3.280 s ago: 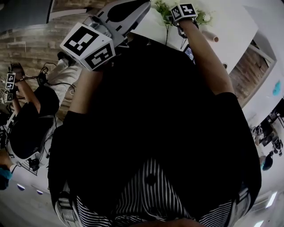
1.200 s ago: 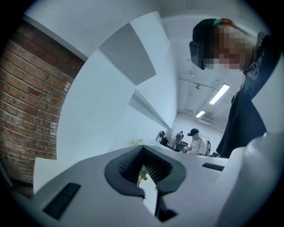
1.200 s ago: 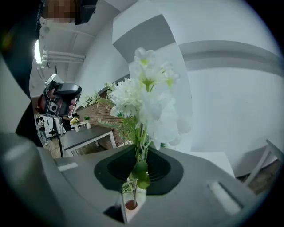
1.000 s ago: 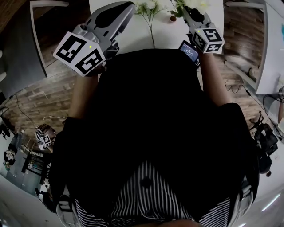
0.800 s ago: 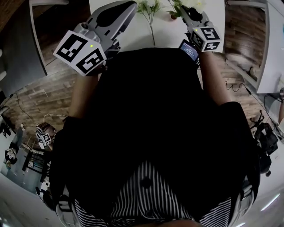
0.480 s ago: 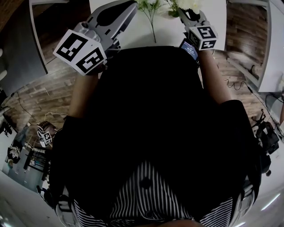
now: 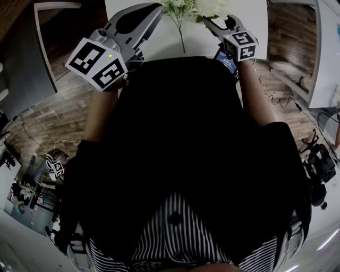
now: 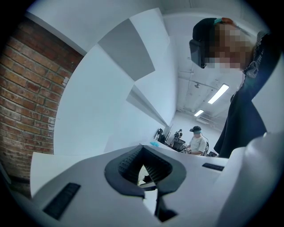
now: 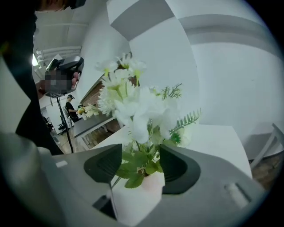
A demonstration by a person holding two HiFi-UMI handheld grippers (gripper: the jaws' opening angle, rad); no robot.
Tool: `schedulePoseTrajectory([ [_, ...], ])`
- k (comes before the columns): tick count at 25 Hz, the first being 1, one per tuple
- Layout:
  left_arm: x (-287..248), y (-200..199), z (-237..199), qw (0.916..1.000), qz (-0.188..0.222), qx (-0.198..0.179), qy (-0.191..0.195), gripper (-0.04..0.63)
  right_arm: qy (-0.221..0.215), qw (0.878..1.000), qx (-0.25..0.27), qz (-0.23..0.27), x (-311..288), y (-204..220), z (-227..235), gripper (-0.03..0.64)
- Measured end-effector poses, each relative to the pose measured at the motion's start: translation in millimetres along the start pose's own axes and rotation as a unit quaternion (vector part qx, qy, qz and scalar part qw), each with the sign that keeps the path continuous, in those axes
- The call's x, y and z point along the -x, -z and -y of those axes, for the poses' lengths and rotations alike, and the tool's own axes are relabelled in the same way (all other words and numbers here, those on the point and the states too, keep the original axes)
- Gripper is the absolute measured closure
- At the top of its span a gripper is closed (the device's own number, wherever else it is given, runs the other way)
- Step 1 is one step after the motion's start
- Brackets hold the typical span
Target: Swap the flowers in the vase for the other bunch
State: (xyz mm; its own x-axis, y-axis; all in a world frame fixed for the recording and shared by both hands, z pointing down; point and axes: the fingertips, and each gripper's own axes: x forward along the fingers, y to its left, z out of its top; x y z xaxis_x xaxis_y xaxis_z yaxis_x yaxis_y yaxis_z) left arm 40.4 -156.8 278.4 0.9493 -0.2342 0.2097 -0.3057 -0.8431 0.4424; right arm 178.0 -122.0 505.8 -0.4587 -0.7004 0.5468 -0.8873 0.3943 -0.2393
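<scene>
Over the white table (image 7: 252,21) in the head view, the right gripper (image 7: 213,22) sits closer to the white flowers (image 7: 210,6) than a second ago. The other bunch (image 7: 174,6) lies flat beside them, near the left gripper (image 7: 154,7). Left gripper view: jaws together, nothing held. Right gripper view: only here does the vase (image 9: 137,197) show. The jaws have just been opening and are about halfway apart, stems loose between them.
</scene>
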Motion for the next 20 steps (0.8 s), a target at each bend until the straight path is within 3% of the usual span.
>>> schedulePoseTrajectory([
  [9,-5.3,-4.4,5.4,0.9997,0.002,-0.004,0.023,0.589,-0.012,0.999,-0.029,-0.016,23.1,3.3,0.4,0.287],
  [16,-16.2,-12.9,7.3,0.9989,0.006,-0.012,0.044,0.589,-0.019,0.999,-0.045,-0.018,64.2,-12.4,4.9,0.287],
  [17,-17.5,-13.1,7.6,0.9988,0.007,-0.013,0.046,0.589,-0.026,0.999,-0.043,-0.012,71.3,-17.1,0.9,0.311],
  [20,-20.8,-13.0,5.7,0.9984,0.009,-0.015,0.053,0.589,-0.052,0.997,-0.032,0.035,90.8,-49.2,-17.5,0.493],
])
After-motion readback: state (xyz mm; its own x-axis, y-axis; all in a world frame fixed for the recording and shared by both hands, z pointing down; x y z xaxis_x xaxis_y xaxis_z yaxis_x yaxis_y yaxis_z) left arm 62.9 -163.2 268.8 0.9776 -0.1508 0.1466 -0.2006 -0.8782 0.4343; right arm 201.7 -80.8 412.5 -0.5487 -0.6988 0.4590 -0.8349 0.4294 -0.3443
